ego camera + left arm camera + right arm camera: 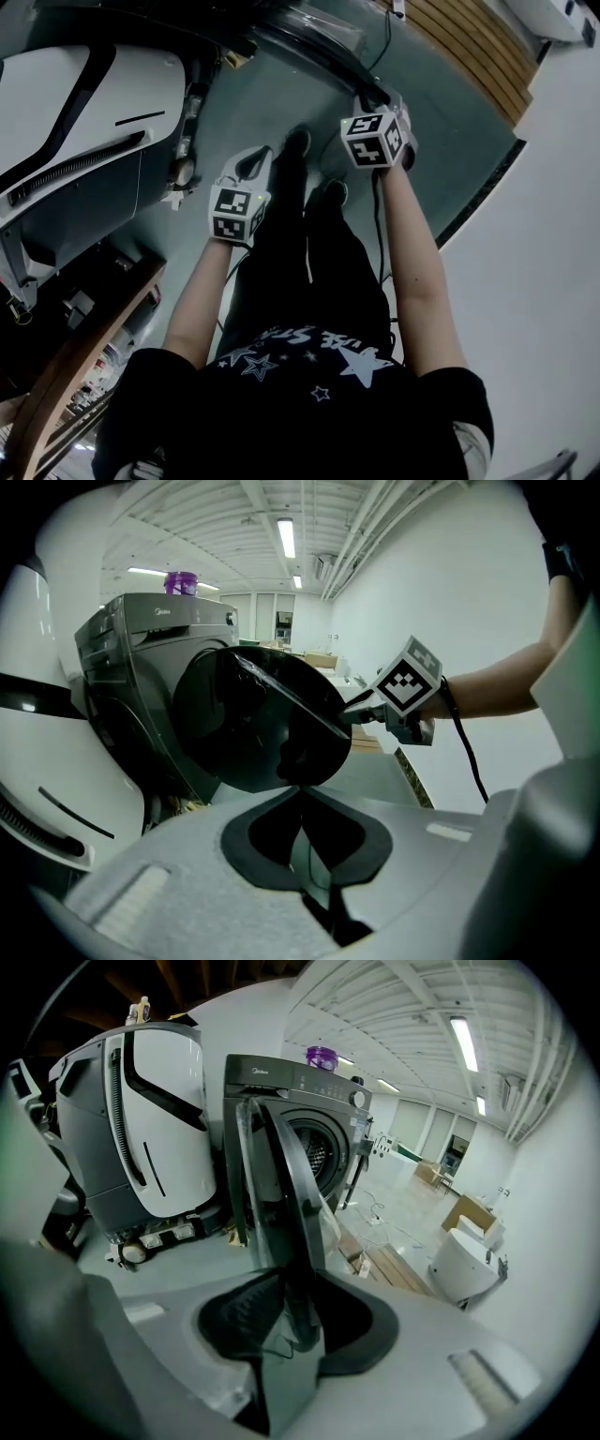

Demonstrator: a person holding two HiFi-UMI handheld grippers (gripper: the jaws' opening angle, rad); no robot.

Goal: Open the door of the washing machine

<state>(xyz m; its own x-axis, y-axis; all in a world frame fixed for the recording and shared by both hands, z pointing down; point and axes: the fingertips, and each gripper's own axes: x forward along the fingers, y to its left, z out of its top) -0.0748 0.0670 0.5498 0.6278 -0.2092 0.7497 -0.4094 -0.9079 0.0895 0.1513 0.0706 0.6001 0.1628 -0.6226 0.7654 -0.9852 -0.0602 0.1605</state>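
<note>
Fingers [246, 1327] seemingly on dark open door [281, 1176]

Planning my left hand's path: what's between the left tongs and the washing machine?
The open door, its edge in the right tongs, per the left gripper view.

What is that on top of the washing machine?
A purple container stands on the washing machine. The rest of the top lies out of sight from this low angle.
</note>
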